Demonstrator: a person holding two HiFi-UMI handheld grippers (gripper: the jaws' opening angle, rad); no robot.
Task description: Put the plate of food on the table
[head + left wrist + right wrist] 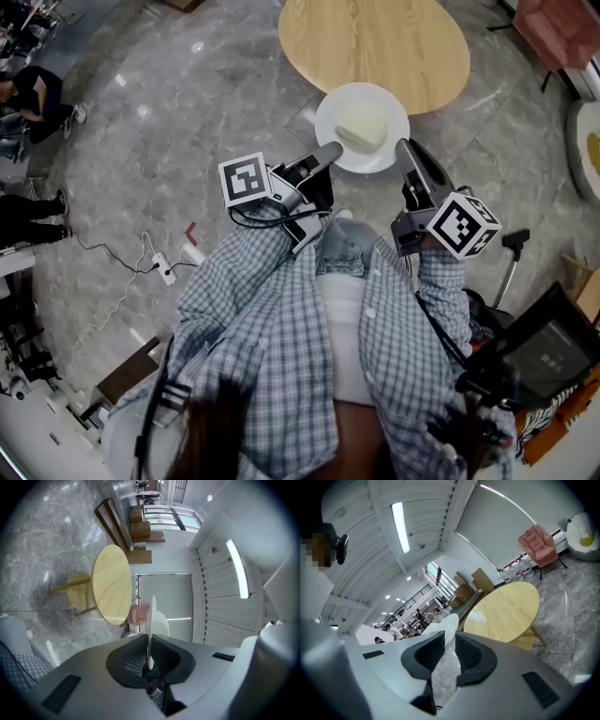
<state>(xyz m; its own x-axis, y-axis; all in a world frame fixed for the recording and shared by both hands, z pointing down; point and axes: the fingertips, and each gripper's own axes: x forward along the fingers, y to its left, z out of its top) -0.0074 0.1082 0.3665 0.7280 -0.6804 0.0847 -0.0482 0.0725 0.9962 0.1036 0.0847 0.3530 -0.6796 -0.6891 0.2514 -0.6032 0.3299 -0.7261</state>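
A white plate (384, 106) with a pale block of food (362, 130) hangs in the air just short of the round wooden table (375, 42). My left gripper (334, 150) is shut on the plate's near left rim. My right gripper (403, 148) is shut on its near right rim. In the left gripper view the plate (150, 630) shows edge-on between the jaws, with the table (111, 584) beyond it. The right gripper view shows the plate's rim (449, 621) between the pads and the table (504, 611) ahead.
Grey marble floor lies all around. A pink chair (561, 28) stands at the far right and a white seat (585, 150) at the right edge. A power strip with cables (165, 270) lies on the floor to the left. People sit at the far left (33, 94).
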